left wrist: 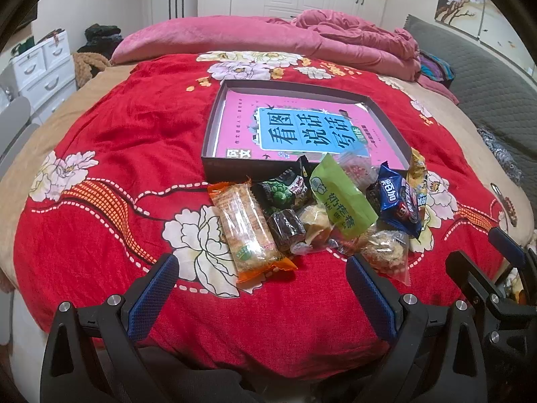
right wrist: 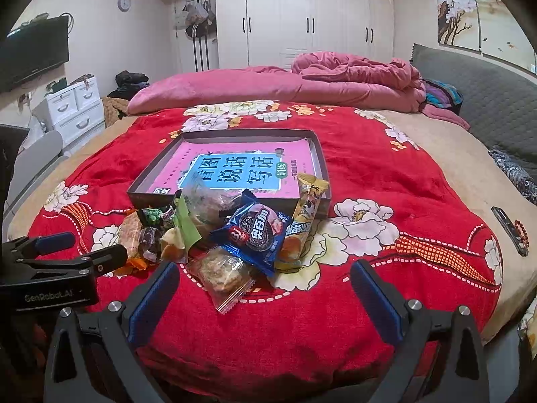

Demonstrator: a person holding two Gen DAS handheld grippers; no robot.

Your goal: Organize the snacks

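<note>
You are holding both grippers above the near edge of the red floral bedspread (left wrist: 110,154), jaws spread wide and gripping nothing. The left gripper (left wrist: 261,288) is pointing at the orange-ended cracker packet (left wrist: 246,231); the right gripper (right wrist: 265,297) is facing the clear-wrapped pastry (right wrist: 223,273).

The snack pile is sitting heaped on the bedspread, pressed against the near wall of the shallow dark box (left wrist: 220,168), which is lying at twelve o'clock from the pile with a pink booklet (left wrist: 302,127) lining its floor. No snack appears to be inside it yet, so you are likely choosing a first pick.

Start at the pile's outer edge. In the left wrist view the cracker packet at nine o'clock is lying long and free on its outer side, so close across its narrow width near the middle. In the right wrist view the pastry at six o'clock is loose in front; pinch its body, since the crimped end may slip. The blue Oreo pack (right wrist: 255,231) is leaning on its neighbours, so lifting it early could tumble them.

The soft bedspread may give, so descend gently.

The green packet (left wrist: 342,201) is covering whatever lies under it, and the small dark and tan pieces in clear wrap are too crumpled to identify. The yellow packet (right wrist: 307,208) is partly masked by the Oreo pack. The box's far interior corner is hard to read.
</note>
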